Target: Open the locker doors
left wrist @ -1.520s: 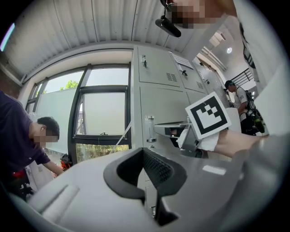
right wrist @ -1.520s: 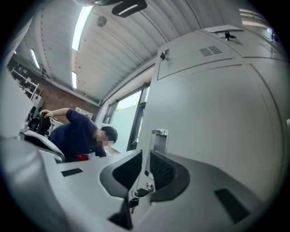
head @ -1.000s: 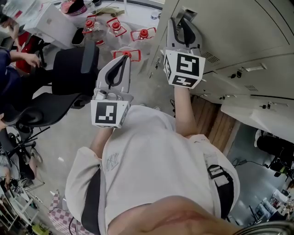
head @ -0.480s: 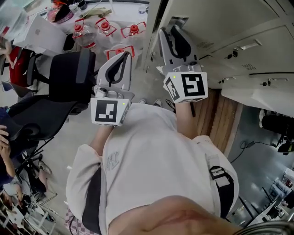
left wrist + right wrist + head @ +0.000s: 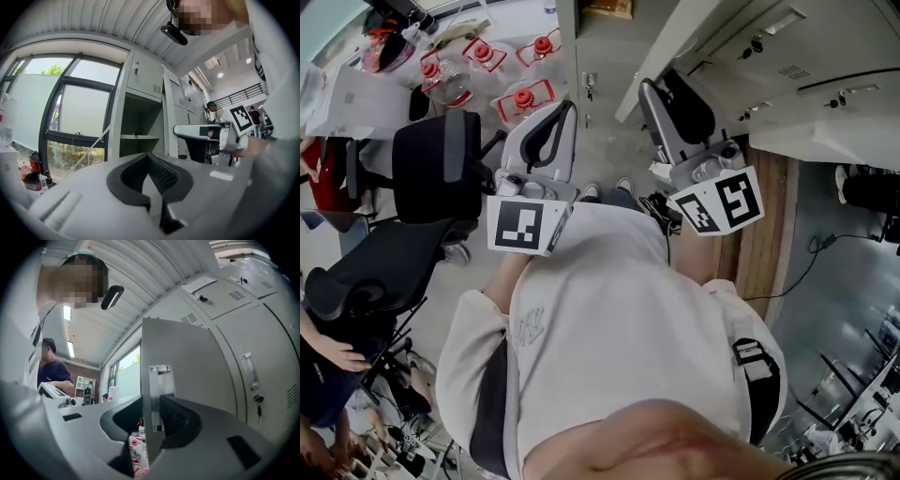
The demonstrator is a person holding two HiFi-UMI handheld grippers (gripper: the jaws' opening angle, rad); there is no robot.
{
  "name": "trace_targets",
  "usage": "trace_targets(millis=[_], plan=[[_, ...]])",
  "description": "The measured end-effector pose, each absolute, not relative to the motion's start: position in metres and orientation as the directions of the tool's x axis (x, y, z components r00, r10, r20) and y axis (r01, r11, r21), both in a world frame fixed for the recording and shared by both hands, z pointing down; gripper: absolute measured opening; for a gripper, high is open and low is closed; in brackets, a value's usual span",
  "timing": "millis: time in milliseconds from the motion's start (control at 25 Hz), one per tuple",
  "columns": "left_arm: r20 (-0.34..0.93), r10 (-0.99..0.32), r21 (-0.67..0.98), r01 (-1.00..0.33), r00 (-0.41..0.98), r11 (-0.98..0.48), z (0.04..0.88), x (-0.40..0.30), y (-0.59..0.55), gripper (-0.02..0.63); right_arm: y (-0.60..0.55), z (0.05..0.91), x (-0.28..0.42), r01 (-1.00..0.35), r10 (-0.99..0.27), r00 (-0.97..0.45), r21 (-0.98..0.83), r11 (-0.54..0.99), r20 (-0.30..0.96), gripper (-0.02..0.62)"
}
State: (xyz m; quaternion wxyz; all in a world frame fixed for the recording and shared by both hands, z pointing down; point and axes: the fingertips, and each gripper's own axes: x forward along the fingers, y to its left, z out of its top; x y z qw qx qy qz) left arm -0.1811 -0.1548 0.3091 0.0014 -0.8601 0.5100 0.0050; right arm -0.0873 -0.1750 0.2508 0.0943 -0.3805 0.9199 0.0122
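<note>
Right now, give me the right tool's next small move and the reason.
Probably open the right tool and draw it back off the locker door. Its jaws clamp the door's edge by the handle, and the door already stands swung wide, its compartment exposed. The neighbouring door is shut, so it likely comes next.

The locker door [image 5: 197, 357] stands between the right gripper's [image 5: 671, 90] jaws. The left gripper [image 5: 551, 131] is to its left and the office chair [image 5: 431, 164] farther left (bottles [image 5: 520, 98] on the floor [image 5: 605, 56] ahead).
</note>
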Motion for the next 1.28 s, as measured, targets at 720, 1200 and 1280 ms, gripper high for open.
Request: trace_targets(millis=[720,1200,1280], plan=[[-0.03,-0.852,-0.032,-0.852,0.523,-0.522,0.299,-0.131,-0.139,0.002,-0.145,0.235,-0.021,-0.816,-0.796,-0.566,0.01,0.578,-0.212,0.095],[-0.055,-0.907,-0.022,-0.908,0.418,-0.417,0.29,-0.055,-0.123,0.002,-0.159,0.238,0.061,-0.782,-0.765,-0.618,0.046,0.621,-0.181,0.017],[-0.058,-0.91,-0.018,-0.912,0.411,-0.411,0.291,-0.037,-0.118,0.002,-0.158,0.24,0.075,-0.77,-0.754,-0.635,0.051,0.636,-0.168,0.015]])
